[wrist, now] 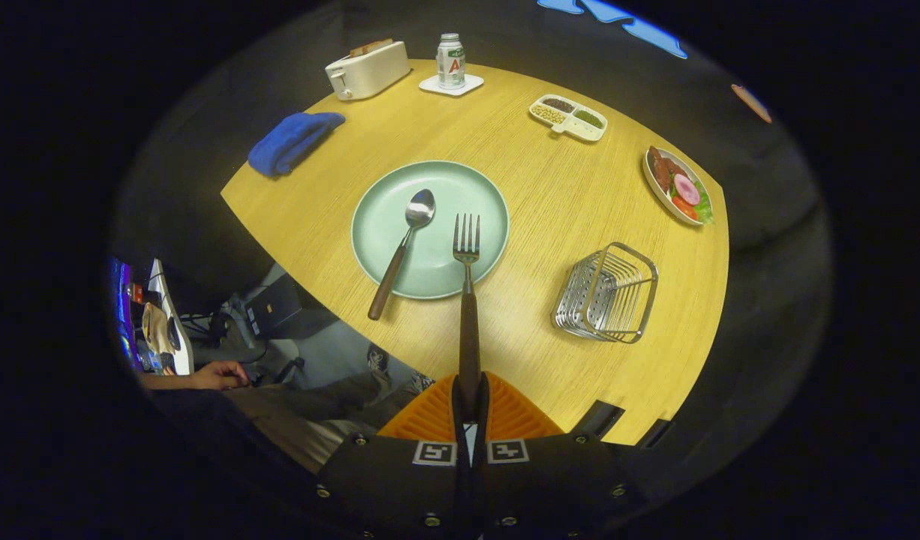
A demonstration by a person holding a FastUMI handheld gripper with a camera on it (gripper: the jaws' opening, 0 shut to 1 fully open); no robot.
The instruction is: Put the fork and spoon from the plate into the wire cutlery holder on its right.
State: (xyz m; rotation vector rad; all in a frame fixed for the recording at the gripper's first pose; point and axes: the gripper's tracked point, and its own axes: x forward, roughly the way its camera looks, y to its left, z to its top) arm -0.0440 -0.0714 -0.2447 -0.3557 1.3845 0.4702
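The gripper [471,401] has its fingers closed on the end of the fork's [467,300] dark handle, and the fork sticks straight ahead with its tines over the near rim of the pale green plate [377,225]. The hold sits far back on the handle, so the long lever ahead could let the fork droop or twist in the fingers as it swings toward the wire cutlery holder [606,292], which stands near the bench's [565,195] right edge. The tines could also catch a wire and tip the light holder.

The spoon [404,244] lies with its bowl on the plate and its handle hanging over the rim toward the bench's near-left edge; a knock could roll it off.

Counted: 1 fork, 1 spoon, 1 plate, 1 holder, 1 toaster [368,69], 1 bottle [451,61] on 1 coaster, 1 blue cloth [293,141], 1 divided dish [569,118], 1 plate of food [677,187].
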